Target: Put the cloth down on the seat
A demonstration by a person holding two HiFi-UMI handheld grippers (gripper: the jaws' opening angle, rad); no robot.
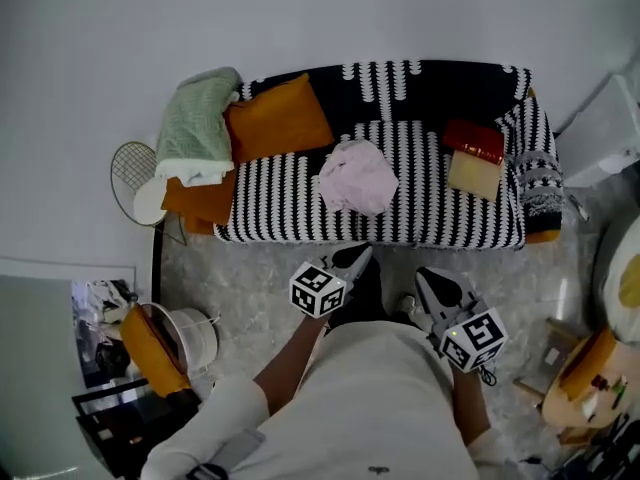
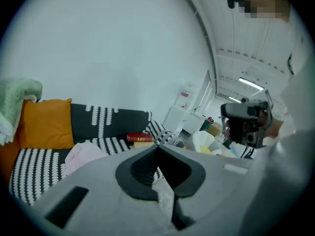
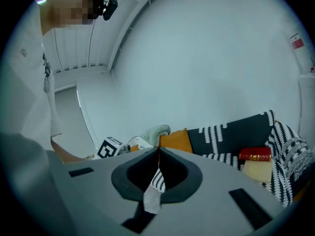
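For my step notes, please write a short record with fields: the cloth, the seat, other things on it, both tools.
cloth: crumpled pale pink fabric cloth, lying on the seat's middle
seat: sofa with black-and-white striped cover
other things: square orange cushion, pale green soft blanket over one arm, red hardcover book
left tool: shut, empty, apart from cloth
right tool: shut, empty, apart from cloth

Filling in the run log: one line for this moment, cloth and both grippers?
pink cloth: crumpled on sofa seat, nothing touching it | left gripper: shut, empty | right gripper: shut, empty | task: looks done
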